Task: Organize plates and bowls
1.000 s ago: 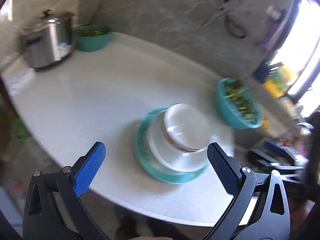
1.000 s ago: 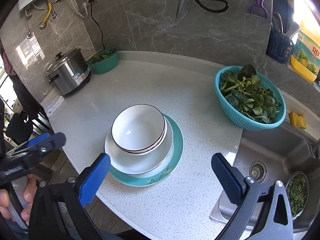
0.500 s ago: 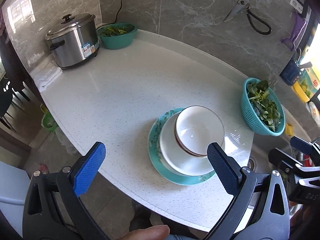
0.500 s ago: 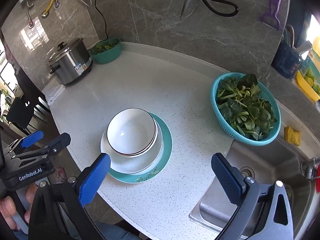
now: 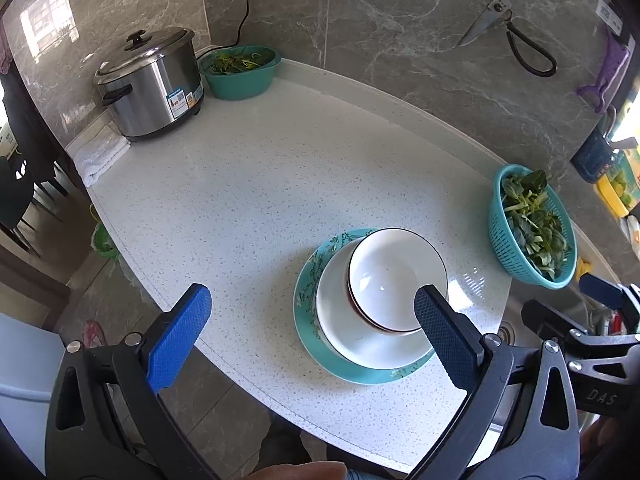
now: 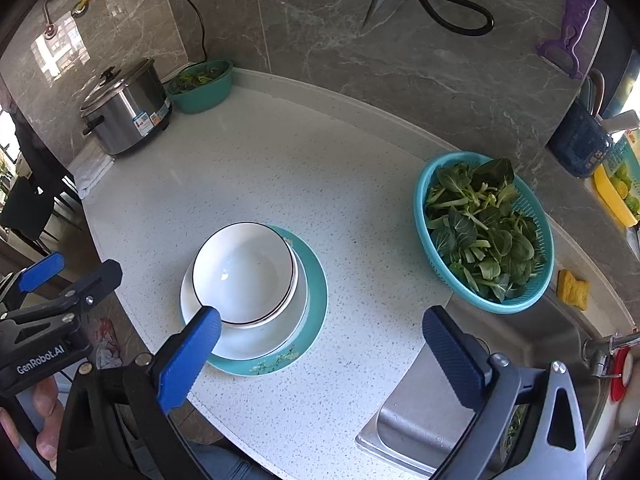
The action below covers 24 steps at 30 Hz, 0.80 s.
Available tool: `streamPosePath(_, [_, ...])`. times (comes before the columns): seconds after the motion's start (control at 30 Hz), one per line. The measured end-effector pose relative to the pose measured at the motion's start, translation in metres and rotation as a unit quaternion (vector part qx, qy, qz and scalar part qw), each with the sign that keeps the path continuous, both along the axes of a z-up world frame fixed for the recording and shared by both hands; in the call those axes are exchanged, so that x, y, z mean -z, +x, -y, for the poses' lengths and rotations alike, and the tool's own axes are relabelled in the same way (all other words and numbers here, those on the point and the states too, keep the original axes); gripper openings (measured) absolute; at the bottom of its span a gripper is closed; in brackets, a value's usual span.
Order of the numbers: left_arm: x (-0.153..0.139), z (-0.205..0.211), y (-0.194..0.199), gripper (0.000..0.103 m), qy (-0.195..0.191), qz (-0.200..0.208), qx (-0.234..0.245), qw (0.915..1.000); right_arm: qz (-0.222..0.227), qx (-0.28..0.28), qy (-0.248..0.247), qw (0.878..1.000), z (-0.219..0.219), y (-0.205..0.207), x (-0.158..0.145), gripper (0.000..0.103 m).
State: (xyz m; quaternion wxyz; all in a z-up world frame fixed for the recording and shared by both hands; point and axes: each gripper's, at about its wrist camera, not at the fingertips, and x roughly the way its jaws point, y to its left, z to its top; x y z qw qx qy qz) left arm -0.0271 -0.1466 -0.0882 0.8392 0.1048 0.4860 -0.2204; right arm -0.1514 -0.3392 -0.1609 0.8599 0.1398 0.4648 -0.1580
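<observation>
Nearest the left wrist camera, the left gripper (image 5: 308, 320) is spread wide and holds nothing, its right pad overlapping the near rim of the stack in that view while its left pad hangs off the counter's edge. In the right wrist view the right gripper (image 6: 320, 344) is equally wide and empty; its left pad crosses the stack's near-left rim and its right pad sits over the sink (image 6: 420, 412) corner. Just beyond the pads, near the front edge of the white counter (image 6: 280, 160), stands the stack itself: a white bowl (image 6: 244, 272) with a dark rim nested on a white plate (image 6: 260, 336), which rests on a teal plate (image 6: 316, 300). From the left gripper the stack lies at about 1 o'clock; from the right gripper at about 11 o'clock, so it sits between the two and roughly equally near both. Round dishes offer no long axis; the rim is the grip line, and the bowl sits off-centre on the plates. The task looks nearly done or done, judging from the nesting. Farther off, a teal colander of greens (image 6: 484, 232) sits at 1 o'clock of the right gripper, well apart from the stack. Farthest, at 10 o'clock, stand a steel rice cooker (image 5: 150, 84) and a green basin (image 5: 240, 70) by the wall.
</observation>
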Motion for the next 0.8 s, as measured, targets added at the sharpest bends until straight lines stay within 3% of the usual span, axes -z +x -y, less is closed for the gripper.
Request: streamPosePath(0.8, [0.008, 0.004, 0.009, 0.103, 0.009, -0.009, -0.024, 0.9996, -0.023, 0.006, -0.006, 1.000, -0.002, 0.020, 0.013, 0.103])
